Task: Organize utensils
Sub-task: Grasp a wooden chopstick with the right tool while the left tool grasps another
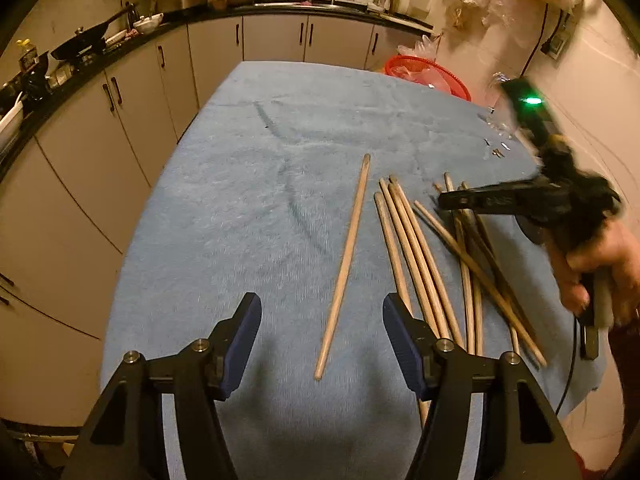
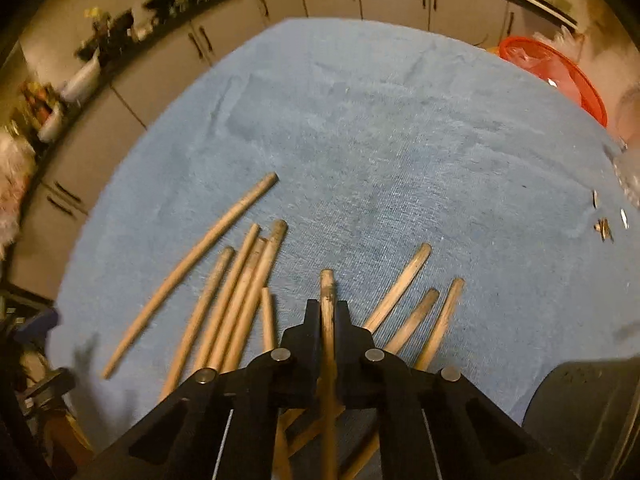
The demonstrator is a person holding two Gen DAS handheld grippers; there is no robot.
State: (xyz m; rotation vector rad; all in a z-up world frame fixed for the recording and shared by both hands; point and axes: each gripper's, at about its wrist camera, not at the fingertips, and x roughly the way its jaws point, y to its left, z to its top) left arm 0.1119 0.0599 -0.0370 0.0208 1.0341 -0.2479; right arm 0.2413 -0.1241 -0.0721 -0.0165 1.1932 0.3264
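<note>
Chopsticks lie scattered on the blue towel covering the surface, most in a loose pile toward its right side. One chopstick lies apart, left of the pile, ahead of the left gripper, whose jaws stand wide apart with nothing between them. The right gripper hangs over the pile, its jaws closed on a single dark-stained chopstick whose tip pokes out beyond them. A red basket sits past the towel's far right corner.
</note>
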